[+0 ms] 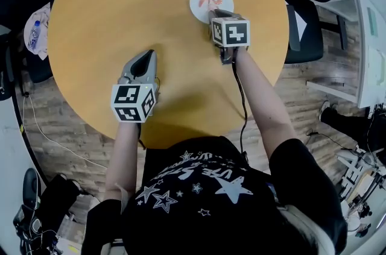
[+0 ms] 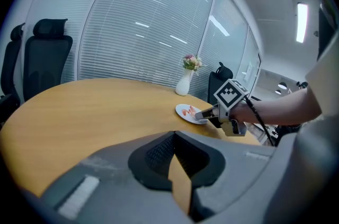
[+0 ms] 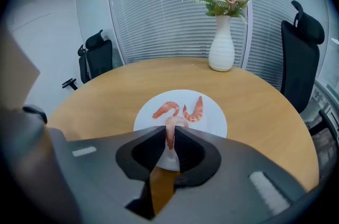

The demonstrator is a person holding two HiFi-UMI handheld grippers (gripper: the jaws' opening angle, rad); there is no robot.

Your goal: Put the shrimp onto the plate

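A white plate (image 3: 213, 120) lies on the round wooden table (image 1: 120, 12), toward its far right. Two pink shrimp (image 3: 165, 108) (image 3: 195, 110) rest on the plate. My right gripper (image 3: 169, 132) is shut on a third shrimp (image 3: 170, 137), which hangs between the pads just over the plate's near rim. In the head view the right gripper (image 1: 216, 12) reaches the near edge of the plate (image 1: 201, 0). My left gripper (image 1: 148, 55) hovers over bare table nearer the person, jaws shut with nothing in them (image 2: 174, 136). From the left gripper view, the plate (image 2: 185, 112) lies far ahead.
A white vase with flowers (image 3: 221, 47) stands behind the plate near the table's far edge. Black office chairs (image 3: 300, 59) (image 2: 45, 59) ring the table. A cable runs back from the right gripper along the arm (image 1: 241, 103).
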